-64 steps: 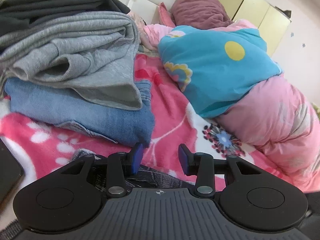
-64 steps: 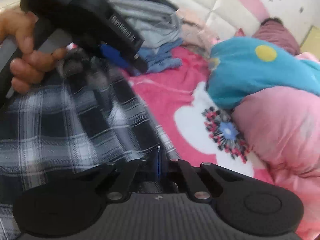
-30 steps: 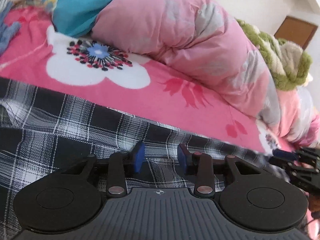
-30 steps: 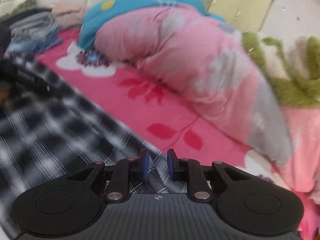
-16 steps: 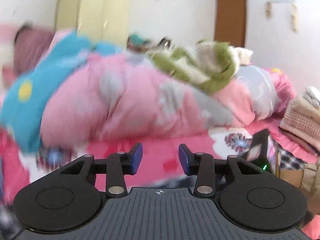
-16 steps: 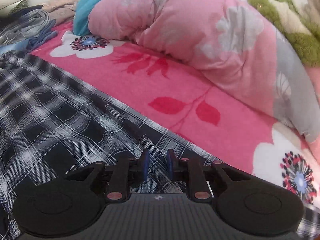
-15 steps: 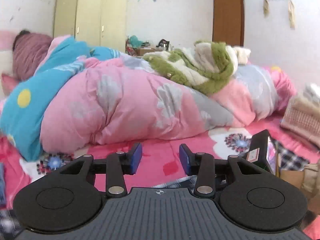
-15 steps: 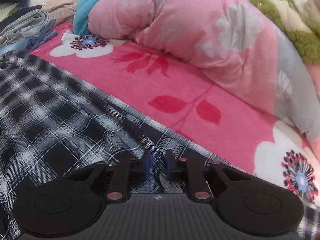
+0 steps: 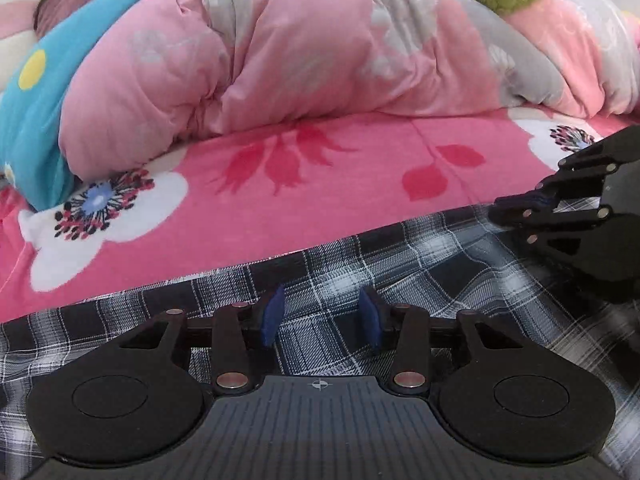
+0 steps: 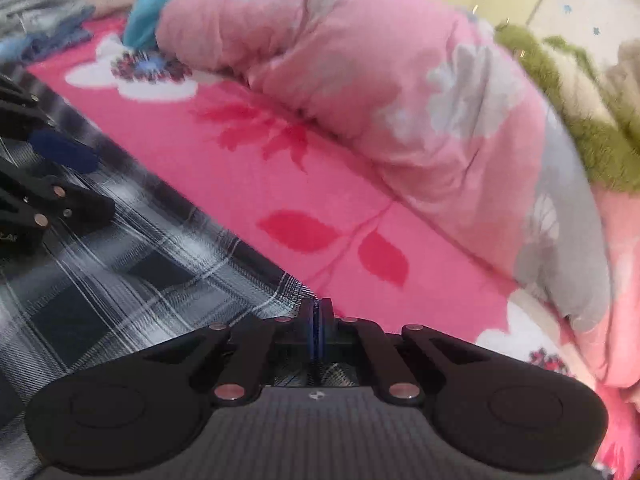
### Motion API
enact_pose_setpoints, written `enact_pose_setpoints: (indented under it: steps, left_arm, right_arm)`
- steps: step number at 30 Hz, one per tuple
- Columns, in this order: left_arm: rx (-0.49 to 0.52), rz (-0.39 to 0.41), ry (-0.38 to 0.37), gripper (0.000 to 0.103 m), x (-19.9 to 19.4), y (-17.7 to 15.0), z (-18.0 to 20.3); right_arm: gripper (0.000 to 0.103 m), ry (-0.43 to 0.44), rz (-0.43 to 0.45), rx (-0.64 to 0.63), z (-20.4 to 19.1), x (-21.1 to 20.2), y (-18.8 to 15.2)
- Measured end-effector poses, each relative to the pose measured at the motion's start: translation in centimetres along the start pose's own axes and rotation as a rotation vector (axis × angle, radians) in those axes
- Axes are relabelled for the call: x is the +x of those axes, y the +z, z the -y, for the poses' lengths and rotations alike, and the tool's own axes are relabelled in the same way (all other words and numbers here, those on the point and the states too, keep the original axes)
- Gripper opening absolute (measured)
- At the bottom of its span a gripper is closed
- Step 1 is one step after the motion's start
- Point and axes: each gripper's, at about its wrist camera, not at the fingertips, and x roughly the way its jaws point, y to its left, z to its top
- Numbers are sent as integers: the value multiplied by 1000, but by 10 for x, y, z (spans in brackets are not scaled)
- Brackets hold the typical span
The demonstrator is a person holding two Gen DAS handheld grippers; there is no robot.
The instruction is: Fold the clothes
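Observation:
A black and white plaid garment [image 9: 420,264] lies spread on the pink flowered bedspread [image 9: 304,184]; it also shows in the right wrist view [image 10: 120,264]. My left gripper [image 9: 319,320] is open, its blue pads just above the plaid cloth near its far edge. My right gripper [image 10: 319,332] is shut on the edge of the plaid garment. The right gripper also shows in the left wrist view [image 9: 524,206] at the right. The left gripper shows in the right wrist view [image 10: 80,184] at the left edge.
A rolled pink and grey duvet [image 9: 320,48] lies along the far side of the bed. A teal cover [image 9: 32,92] lies at the left, a green fluffy blanket [image 10: 580,112] at the right. Folded clothes [image 10: 48,12] are stacked at the far left.
My left gripper has swung down from facing the room to hover over the plaid cloth. My right gripper's jaws have closed on the cloth's edge.

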Motion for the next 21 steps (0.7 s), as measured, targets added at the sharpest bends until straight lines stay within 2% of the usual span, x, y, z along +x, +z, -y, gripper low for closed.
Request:
enact_pose_setpoints:
  steps: [2,4,6,8,10,17,18,21]
  left_arm:
    - [-11,-7,8,41,-4,3,1]
    - [-39,-8,9,41,-8,6,-1]
    - [-54,10,15,41,-20,10,-2]
    - [-64,26,19,42,-35,14,-1]
    - [-72,45,16,42,-52,19,1]
    - [-21,138,32,43,-128,38,24]
    - [-12,152,35,44,-139,40,28]
    - [21,188,48,48,-171,46,43]
  right_arm:
    - [6,-24,7,13,-2,0,-2]
    - [30,-40,30,73,6,-16,0]
    - [42,-51,76,152,19,-40,0]
    - [47,-55,134,239,33,-75,-4]
    - [61,-73,193,332,42,-113,-13]
    - [71,-126,324,578,45,-224,-61]
    - [75,-122,338,614,45,-233,-69]
    - [76,-84,369,737,46,-257,-92]
